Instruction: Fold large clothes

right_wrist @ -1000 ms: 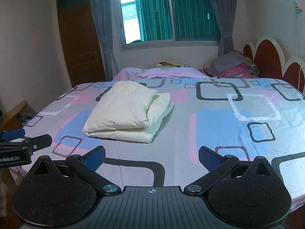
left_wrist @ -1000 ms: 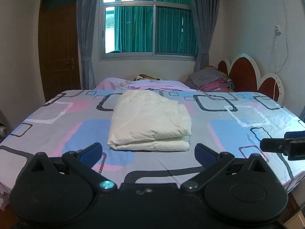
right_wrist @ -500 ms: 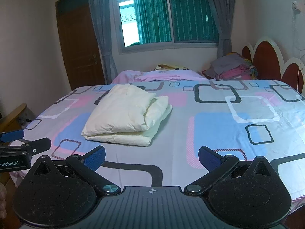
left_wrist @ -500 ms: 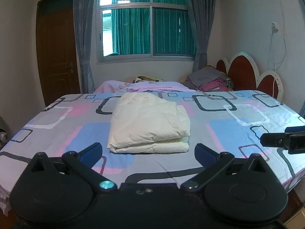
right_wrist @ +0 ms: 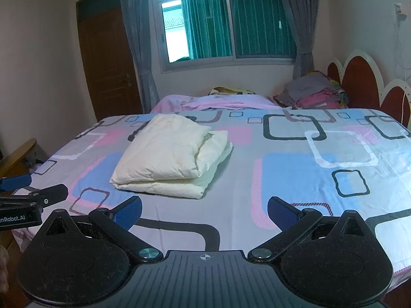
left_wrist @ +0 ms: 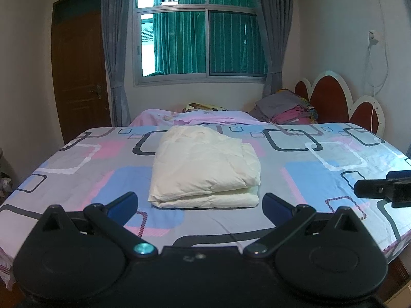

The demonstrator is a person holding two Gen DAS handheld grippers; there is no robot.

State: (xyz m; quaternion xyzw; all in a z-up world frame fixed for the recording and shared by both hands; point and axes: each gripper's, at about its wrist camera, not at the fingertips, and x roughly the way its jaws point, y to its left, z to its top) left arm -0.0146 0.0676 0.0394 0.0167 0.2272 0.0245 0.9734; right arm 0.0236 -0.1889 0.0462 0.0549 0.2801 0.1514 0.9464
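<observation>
Both grippers are matte black: two round housings, slim link arms on silver pivot screws, blue-padded fingers (left_wrist: 123, 204). The right gripper (right_wrist: 204, 211) has a ribbed grey centre with a crosshair mark. The left gripper (right_wrist: 18, 202) bears white lettering "enRobot.AI".

Both views have pulled back slightly from the folded cream garment (left_wrist: 205, 172) on the bed (left_wrist: 334, 154).

I see the folded cream garment (left_wrist: 205, 169) as soft, puffy matt cloth lying on the smooth patterned bedsheet (left_wrist: 321, 159). Behind the bed, the door (left_wrist: 79, 71) looks like varnished brown wood. My left gripper (left_wrist: 199, 201) shows matt black plastic with blue textured pads (left_wrist: 123, 204).
</observation>
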